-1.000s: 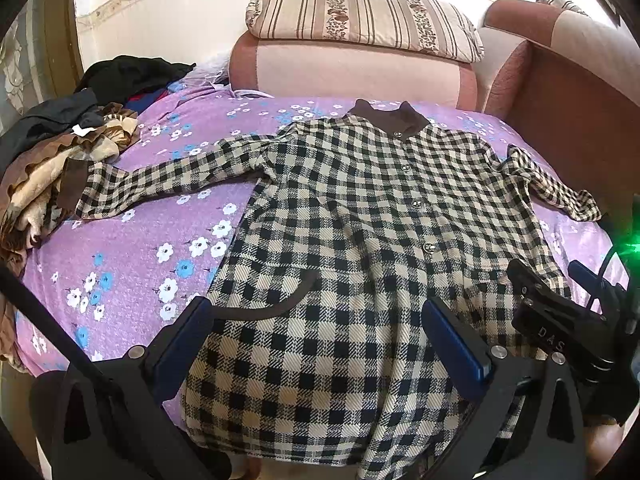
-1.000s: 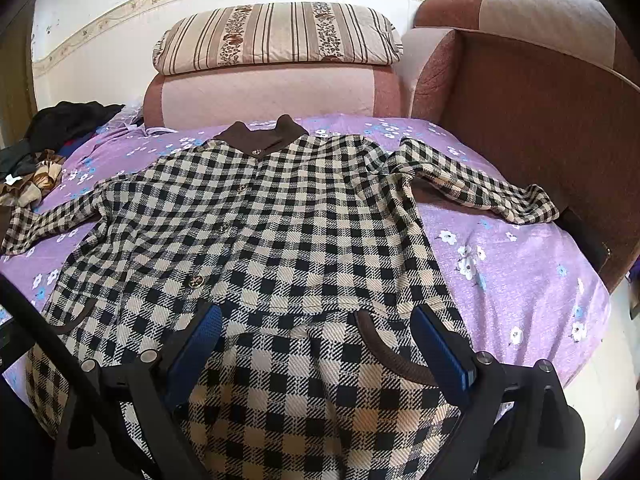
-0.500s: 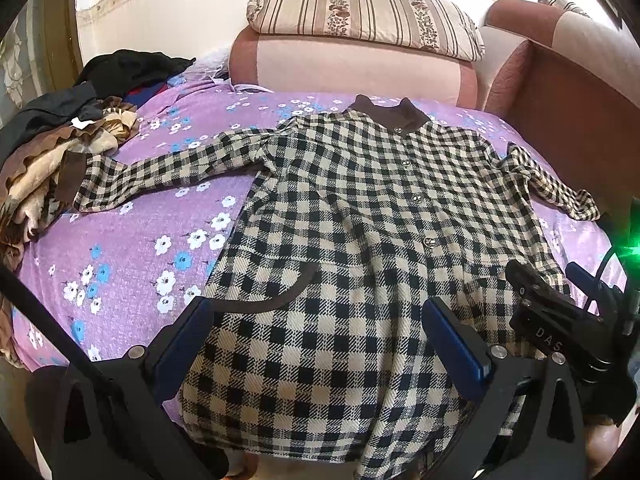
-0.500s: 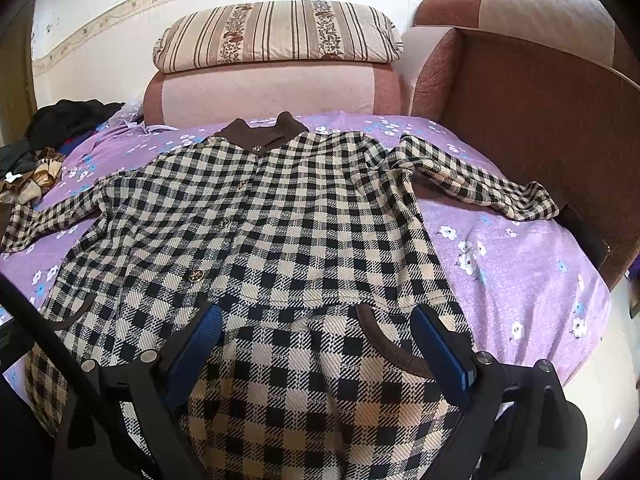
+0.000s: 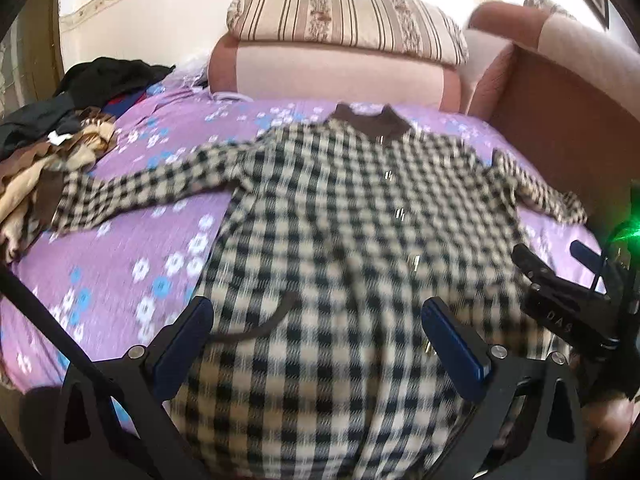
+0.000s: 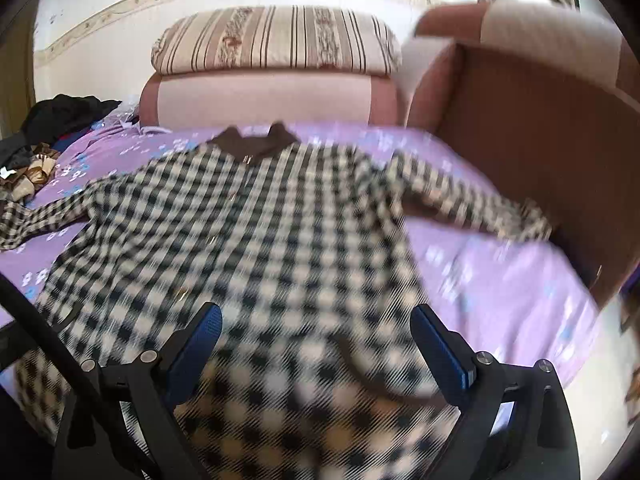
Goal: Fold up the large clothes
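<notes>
A long black-and-cream checked coat (image 5: 340,220) with a brown collar (image 5: 372,122) lies spread flat, front up, on a purple flowered bed; it also shows in the right wrist view (image 6: 280,232). Both sleeves stretch out to the sides. My left gripper (image 5: 316,332) is open and empty above the coat's lower left part. My right gripper (image 6: 316,332) is open and empty above the lower right part, and it shows at the right of the left wrist view (image 5: 560,300). Both views are blurred by motion.
A heap of dark and brown clothes (image 5: 52,140) lies at the bed's left side. A pink headboard (image 5: 332,76) with a striped pillow (image 5: 344,16) stands at the far end. A brown sofa arm (image 6: 540,140) borders the bed's right edge.
Both grippers have moved forward and lower toward the coat's bottom part, blurring the views. The coat lies unchanged. Both grippers stay open.
</notes>
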A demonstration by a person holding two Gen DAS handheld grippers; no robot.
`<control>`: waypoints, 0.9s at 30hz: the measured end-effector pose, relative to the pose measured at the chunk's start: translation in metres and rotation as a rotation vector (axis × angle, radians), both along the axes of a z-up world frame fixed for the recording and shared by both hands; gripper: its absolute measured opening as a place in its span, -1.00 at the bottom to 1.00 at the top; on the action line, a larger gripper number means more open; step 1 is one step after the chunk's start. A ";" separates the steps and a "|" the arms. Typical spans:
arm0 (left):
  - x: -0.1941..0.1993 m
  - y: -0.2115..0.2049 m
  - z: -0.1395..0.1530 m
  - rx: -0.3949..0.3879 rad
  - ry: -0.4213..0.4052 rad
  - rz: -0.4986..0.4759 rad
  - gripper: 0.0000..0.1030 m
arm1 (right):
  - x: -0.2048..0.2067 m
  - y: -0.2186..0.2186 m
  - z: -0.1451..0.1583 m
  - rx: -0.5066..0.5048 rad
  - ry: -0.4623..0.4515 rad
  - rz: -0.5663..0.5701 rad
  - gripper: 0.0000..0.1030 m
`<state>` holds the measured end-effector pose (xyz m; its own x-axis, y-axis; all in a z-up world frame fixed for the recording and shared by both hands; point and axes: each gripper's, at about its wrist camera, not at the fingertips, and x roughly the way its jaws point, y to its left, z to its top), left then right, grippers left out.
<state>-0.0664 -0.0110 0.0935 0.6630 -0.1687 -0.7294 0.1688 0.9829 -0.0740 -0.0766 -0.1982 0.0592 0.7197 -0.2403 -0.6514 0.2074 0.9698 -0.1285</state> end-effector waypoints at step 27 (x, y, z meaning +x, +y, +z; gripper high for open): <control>0.117 -0.165 0.002 0.078 -0.020 -0.142 1.00 | 0.090 -0.114 -0.025 0.243 0.020 -0.059 0.89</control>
